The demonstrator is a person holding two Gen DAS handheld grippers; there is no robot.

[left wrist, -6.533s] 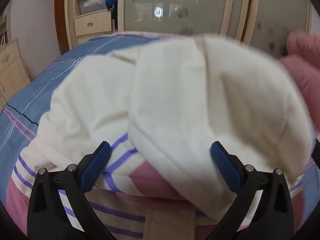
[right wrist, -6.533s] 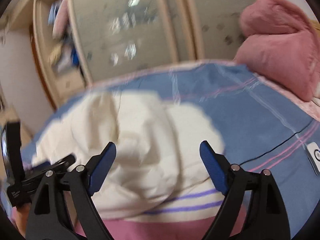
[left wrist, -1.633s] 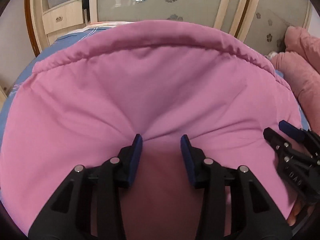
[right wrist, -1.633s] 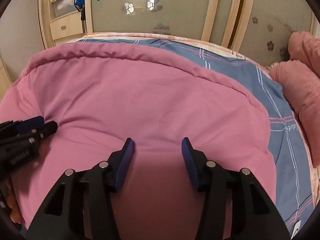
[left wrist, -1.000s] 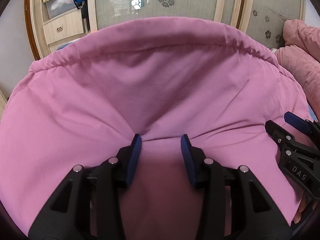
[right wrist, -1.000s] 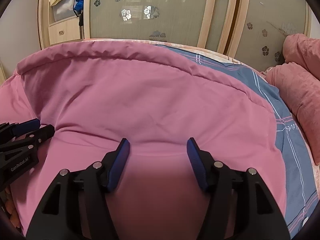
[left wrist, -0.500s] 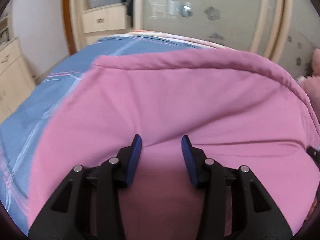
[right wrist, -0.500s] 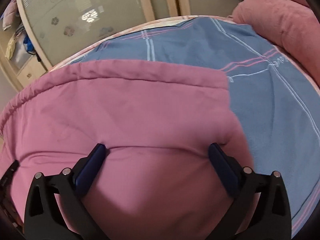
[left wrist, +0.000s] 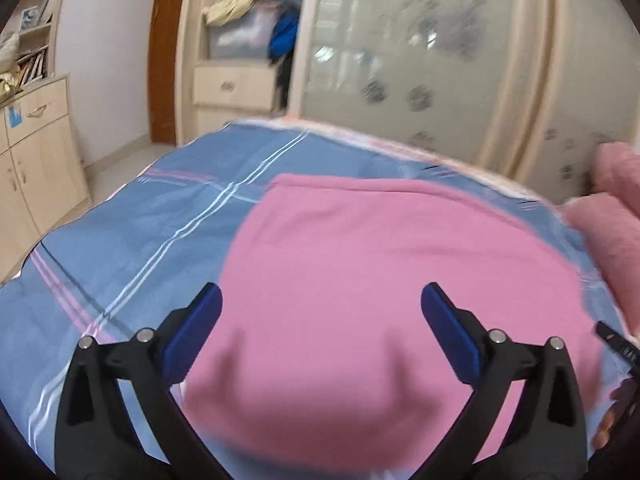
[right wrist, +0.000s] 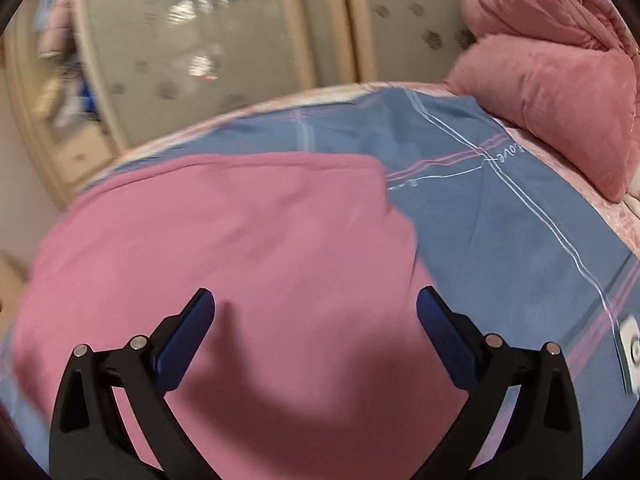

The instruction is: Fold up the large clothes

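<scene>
A folded pink garment (left wrist: 384, 280) lies flat on the blue plaid bedsheet (left wrist: 152, 216). It also shows in the right wrist view (right wrist: 240, 248), on the same sheet (right wrist: 500, 232). My left gripper (left wrist: 320, 332) is open and empty, its fingers spread wide just above the garment's near part. My right gripper (right wrist: 316, 332) is open and empty too, over the garment's near right part. The tip of the right gripper shows at the right edge of the left wrist view (left wrist: 616, 344).
A pink quilt (right wrist: 560, 80) is piled at the right end of the bed. Frosted wardrobe doors (left wrist: 440, 60) stand behind the bed. An open shelf with clothes (left wrist: 256, 20) and a wooden cabinet (left wrist: 36, 152) stand at the left.
Both grippers were shut on the pink garment and have opened and let it go. The garment now lies flat on the bed. Both views have pulled back and swung.
</scene>
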